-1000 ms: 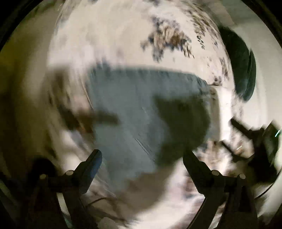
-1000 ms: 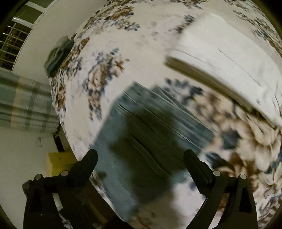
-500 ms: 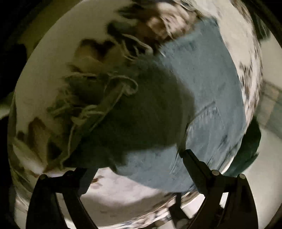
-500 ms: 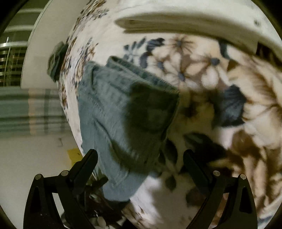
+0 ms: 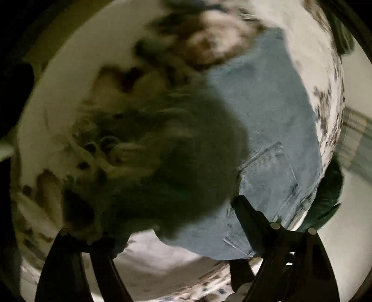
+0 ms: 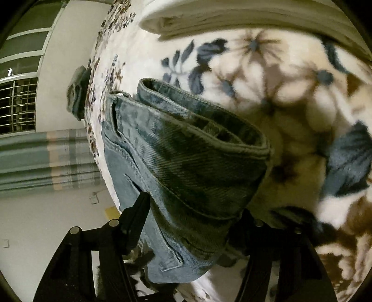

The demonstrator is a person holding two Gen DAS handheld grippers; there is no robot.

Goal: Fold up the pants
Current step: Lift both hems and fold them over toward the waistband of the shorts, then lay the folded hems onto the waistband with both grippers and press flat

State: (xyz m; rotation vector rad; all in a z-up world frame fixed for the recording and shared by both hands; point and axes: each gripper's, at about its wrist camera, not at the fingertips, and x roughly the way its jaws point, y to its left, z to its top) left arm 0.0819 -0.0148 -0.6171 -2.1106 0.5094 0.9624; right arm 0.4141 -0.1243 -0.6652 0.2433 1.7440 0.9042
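Observation:
Folded blue denim pants [image 6: 186, 167] lie on a floral blanket. In the right wrist view my right gripper [image 6: 193, 209] is open and low over the folded end, its two fingers on either side of the denim. In the left wrist view, which is blurred, the pants [image 5: 274, 139] fill the right half, a pocket seam showing. My left gripper [image 5: 153, 223] is open just above the shadowed frayed end of the pants; the left finger is partly hidden behind cloth.
The floral blanket [image 6: 290, 93] covers the bed. A folded white cloth [image 6: 232, 14] lies at the far edge. A dark green item [image 6: 78, 93] sits by the bed's edge, also in the left wrist view [image 5: 330, 197]. A barred window [image 6: 16, 104] lies beyond.
Both grippers have dropped close to the pants. The right one has come down over the folded end. The left view has swung to the frayed end.

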